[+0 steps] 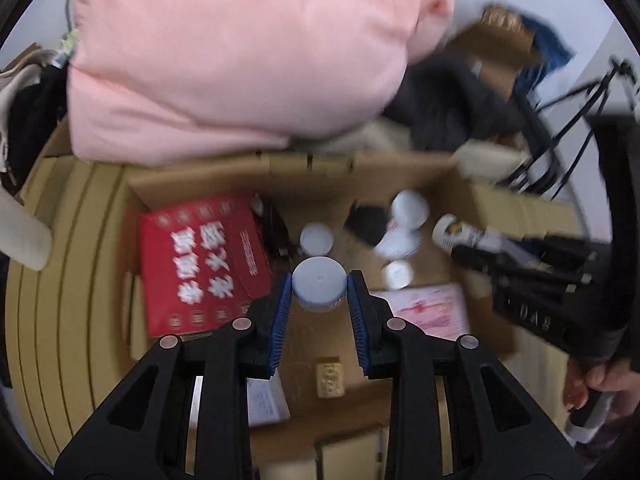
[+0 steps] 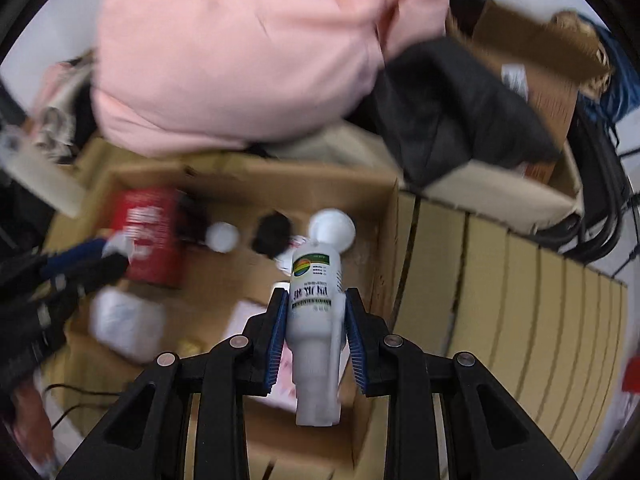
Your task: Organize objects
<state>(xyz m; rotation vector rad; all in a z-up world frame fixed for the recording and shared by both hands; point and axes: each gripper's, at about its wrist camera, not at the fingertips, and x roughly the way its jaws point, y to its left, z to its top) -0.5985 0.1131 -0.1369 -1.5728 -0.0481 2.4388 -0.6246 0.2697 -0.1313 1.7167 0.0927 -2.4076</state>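
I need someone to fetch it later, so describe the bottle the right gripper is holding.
Look over the open cardboard box below the pink cloth. The white bottle is clamped between the right gripper pads. Unlike the plain white containers nearby, it has a rainbow logo.

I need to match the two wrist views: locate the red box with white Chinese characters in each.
Left wrist: the red box lies flat at centre-left, inside the cardboard box, left of the left gripper.
Right wrist: blurred, at left.
Shared landmark: the pink garment above the cardboard box.
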